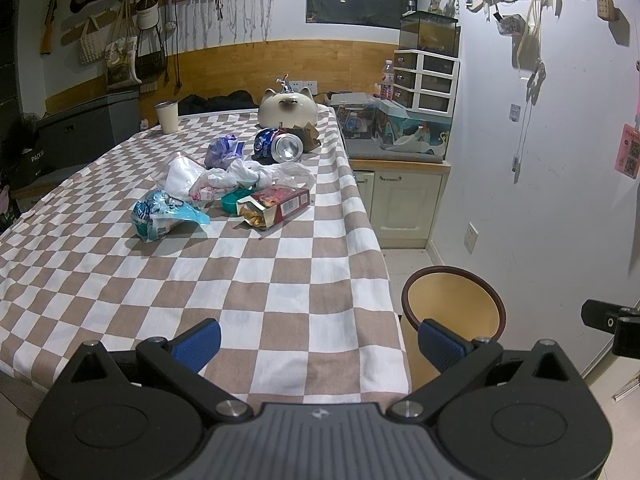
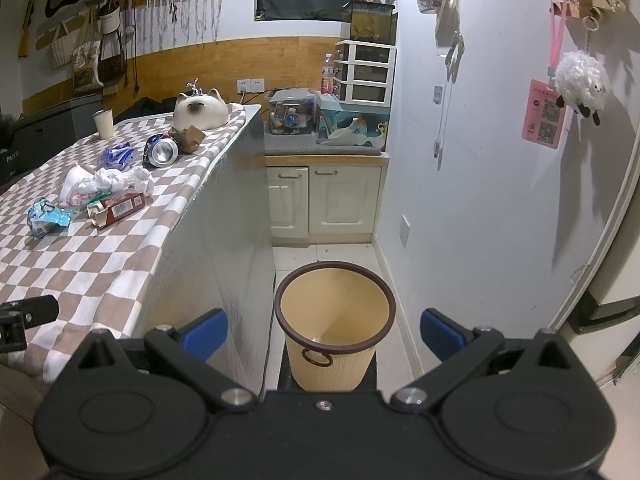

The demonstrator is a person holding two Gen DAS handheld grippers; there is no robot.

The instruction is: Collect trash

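Observation:
Trash lies on the checkered tablecloth: a blue snack wrapper, a torn red box, white crumpled plastic, a purple wrapper and a crushed can. The pile also shows in the right wrist view, with the red box and the can. A yellow bin with a brown rim stands on the floor beside the table; it also shows in the left wrist view. My left gripper is open and empty over the table's near edge. My right gripper is open and empty above the bin.
A cat-shaped ceramic pot and a cup stand at the table's far end. A low cabinet with boxes and drawers stands behind the bin. The wall is close on the right.

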